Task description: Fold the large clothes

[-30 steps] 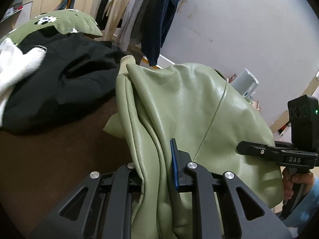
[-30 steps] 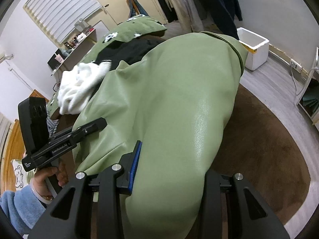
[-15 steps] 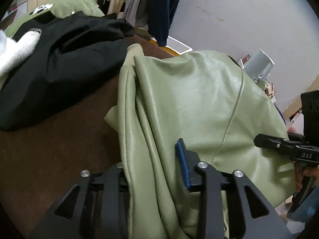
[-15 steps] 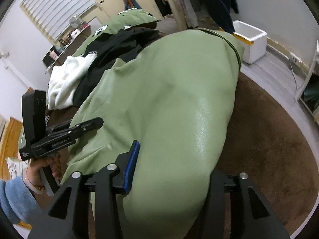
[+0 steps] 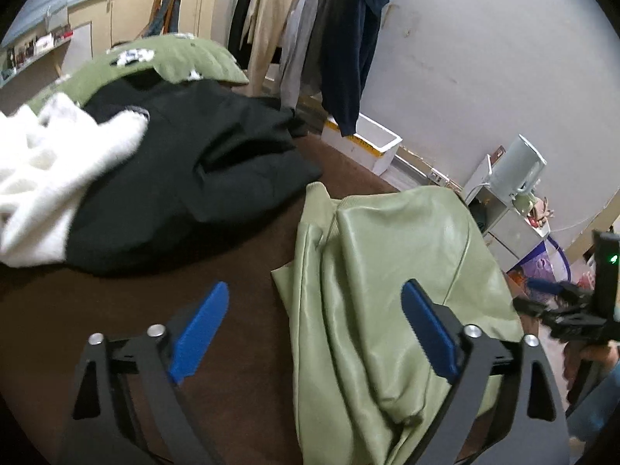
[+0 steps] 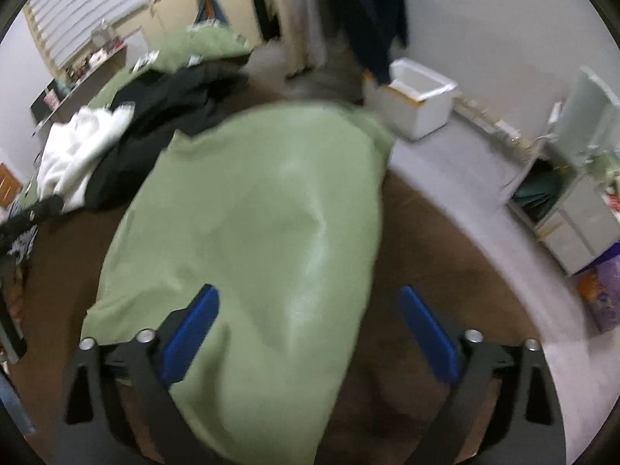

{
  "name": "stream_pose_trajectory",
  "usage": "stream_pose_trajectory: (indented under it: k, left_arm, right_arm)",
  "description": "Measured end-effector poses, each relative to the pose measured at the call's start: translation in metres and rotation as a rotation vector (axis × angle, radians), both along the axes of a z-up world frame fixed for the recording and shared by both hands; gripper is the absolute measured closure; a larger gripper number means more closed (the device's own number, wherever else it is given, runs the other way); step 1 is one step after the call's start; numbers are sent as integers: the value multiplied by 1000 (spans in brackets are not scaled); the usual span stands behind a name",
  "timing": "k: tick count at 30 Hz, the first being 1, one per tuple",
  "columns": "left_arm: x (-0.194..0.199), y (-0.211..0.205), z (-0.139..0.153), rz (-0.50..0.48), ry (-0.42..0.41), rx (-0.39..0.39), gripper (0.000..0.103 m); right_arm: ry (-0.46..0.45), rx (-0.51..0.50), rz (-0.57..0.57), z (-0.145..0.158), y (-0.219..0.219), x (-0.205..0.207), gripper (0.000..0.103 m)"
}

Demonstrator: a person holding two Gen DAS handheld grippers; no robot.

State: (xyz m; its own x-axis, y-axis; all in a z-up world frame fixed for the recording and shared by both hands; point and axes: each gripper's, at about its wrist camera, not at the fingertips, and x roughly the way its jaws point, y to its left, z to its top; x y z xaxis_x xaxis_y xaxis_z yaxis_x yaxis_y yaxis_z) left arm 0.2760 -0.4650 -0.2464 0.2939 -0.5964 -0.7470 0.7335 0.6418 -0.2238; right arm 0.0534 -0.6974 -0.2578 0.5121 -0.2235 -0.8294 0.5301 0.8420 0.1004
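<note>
A shiny light-green jacket [image 5: 391, 283] lies folded on the brown bed surface [image 5: 128, 302]; the right wrist view shows the same jacket [image 6: 263, 240] blurred. My left gripper [image 5: 316, 325] hovers over the jacket's left edge, its jaws opening wide, and the blue pads [image 5: 201, 323] press on nothing. My right gripper [image 6: 306, 325] stands above the jacket's near right corner with its jaws opening too, the cloth lying loose between them. The right gripper [image 5: 562, 310] also shows at the right edge of the left wrist view, in a person's hand.
A black garment [image 5: 182, 178] and a white fluffy one [image 5: 46, 178] lie heaped at the far left, a green patterned pillow [image 5: 174, 56] behind them. Clothes hang on a rack [image 5: 321, 38] by the wall. A white box [image 6: 420, 95] and shelves [image 6: 573, 201] stand on the grey floor.
Both grippers were shut on the green jacket and have let go, jaws spreading wide. Both have drawn back from it, the left one rising, and the jacket now lies flat.
</note>
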Motion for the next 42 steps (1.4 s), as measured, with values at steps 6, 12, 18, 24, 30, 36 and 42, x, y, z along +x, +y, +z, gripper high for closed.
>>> stream_pose_trajectory:
  k: [6,12,18,24,30,36,42]
  left_arm:
    - [-29,2,20,-16,-10,56,6]
    - [-63,19,37,-21,8,119,6]
    - [-105,54,86,-56,-30,171,6]
    - [-136,102,157,-79,17,157,6]
    - [-179,145,214,-107,5,162,6]
    - [-219,182,243,-120,-32,190,6]
    - [-247,209,261,-142,-2,171,6]
  right_arm:
    - [32,-57,-45,34,25,-36,6]
    - [31,-33,-77,67,66,-60,6]
    - [37,-4,-88,124,121,-81,6]
    - [-3,-53,-115,202,168,-117,6]
    - [-11,-64,-124,255,212,-154,6]
    - [23,-85,-99,276,256,-183,6]
    - [7,-62,-92,297,286,-208,6]
